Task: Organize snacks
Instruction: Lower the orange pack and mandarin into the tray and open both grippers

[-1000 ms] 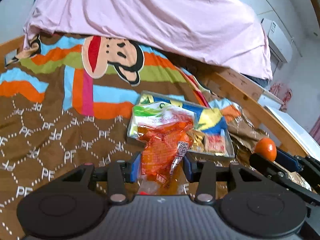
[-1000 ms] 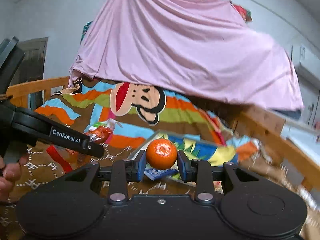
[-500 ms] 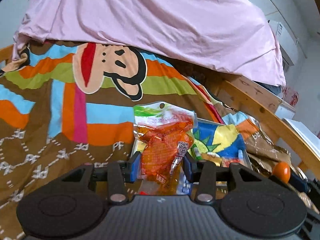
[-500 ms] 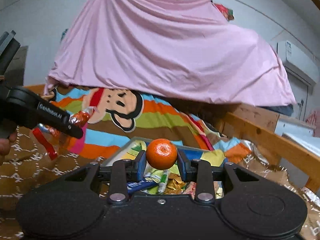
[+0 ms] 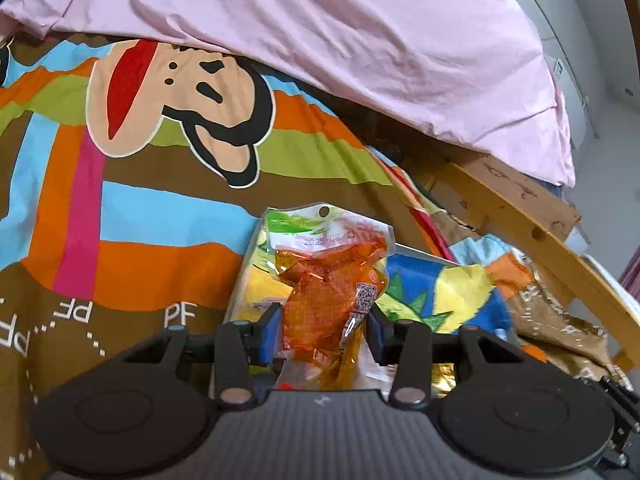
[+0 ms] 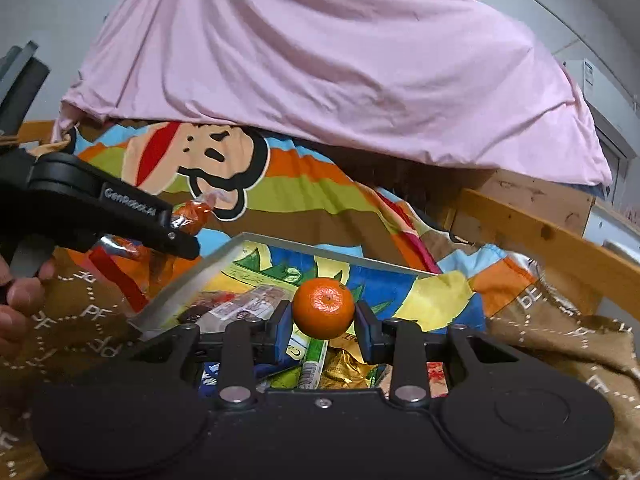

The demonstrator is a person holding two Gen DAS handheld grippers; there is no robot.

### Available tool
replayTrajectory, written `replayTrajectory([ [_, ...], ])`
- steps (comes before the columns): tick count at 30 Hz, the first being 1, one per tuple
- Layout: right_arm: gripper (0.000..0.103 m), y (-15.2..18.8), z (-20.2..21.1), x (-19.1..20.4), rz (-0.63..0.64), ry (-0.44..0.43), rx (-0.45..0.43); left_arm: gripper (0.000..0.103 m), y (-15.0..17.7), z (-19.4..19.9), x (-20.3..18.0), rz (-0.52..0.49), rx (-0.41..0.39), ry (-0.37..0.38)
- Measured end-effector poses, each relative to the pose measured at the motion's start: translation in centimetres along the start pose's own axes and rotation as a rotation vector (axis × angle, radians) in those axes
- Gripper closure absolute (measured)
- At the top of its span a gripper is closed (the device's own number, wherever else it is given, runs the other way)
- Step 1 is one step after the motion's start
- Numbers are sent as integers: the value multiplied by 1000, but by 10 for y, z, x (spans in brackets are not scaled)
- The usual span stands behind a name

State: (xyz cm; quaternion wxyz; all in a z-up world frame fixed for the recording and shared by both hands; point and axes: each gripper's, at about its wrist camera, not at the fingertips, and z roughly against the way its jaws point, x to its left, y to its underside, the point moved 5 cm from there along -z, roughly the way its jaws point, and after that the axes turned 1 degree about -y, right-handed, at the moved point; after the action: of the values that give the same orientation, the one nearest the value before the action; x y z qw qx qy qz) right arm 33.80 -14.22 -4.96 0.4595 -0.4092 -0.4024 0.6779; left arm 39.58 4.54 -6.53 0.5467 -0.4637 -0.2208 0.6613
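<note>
1. Left wrist view: the left gripper (image 5: 324, 334) has its blue pads pinching a clear snack packet (image 5: 328, 280) full of orange pieces. The packet stands up between the jaws, its hang-hole end pointing away, in front of the colourful tray (image 5: 420, 252) on the bedspread (image 5: 120, 208).

2. Risk here, as I read it: the packet is floppy and gripped low. Tip it too fast and it could fold over the tray's near edge and land half on the blanket.

3. Right wrist view: the right gripper (image 6: 323, 328) clamps a mandarin (image 6: 323, 308) pad to pad, poised over the tray (image 6: 192, 280), above a green tube (image 6: 314, 356), gold wrappers (image 6: 344, 364) and other packets.

4. The left gripper (image 6: 176, 236) shows at the left, packet (image 6: 192, 212) in its jaws, just beside the tray's corner.

5. Watch out: a round fruit dropped on slick wrappers may roll. Both grippers are crowding one tray, so a bump between them looks possible.
</note>
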Motion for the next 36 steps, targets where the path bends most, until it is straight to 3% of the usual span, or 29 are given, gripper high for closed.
replayTrajectory([
  [4, 68, 8, -20, 1, -8, -1, 25, 56, 2, -23, 11, 48, 25, 37],
  [19, 68, 20, -81, 13, -19, -14, 88, 55, 13, -64, 20, -23, 61, 43],
  [24, 67, 26, -90, 19, -19, -17, 108, 54, 14, -70, 25, 9, 105, 59],
  [36, 62, 33, -92, 22, -2, -25, 120, 49, 19, -73, 18, -47, 106, 36],
])
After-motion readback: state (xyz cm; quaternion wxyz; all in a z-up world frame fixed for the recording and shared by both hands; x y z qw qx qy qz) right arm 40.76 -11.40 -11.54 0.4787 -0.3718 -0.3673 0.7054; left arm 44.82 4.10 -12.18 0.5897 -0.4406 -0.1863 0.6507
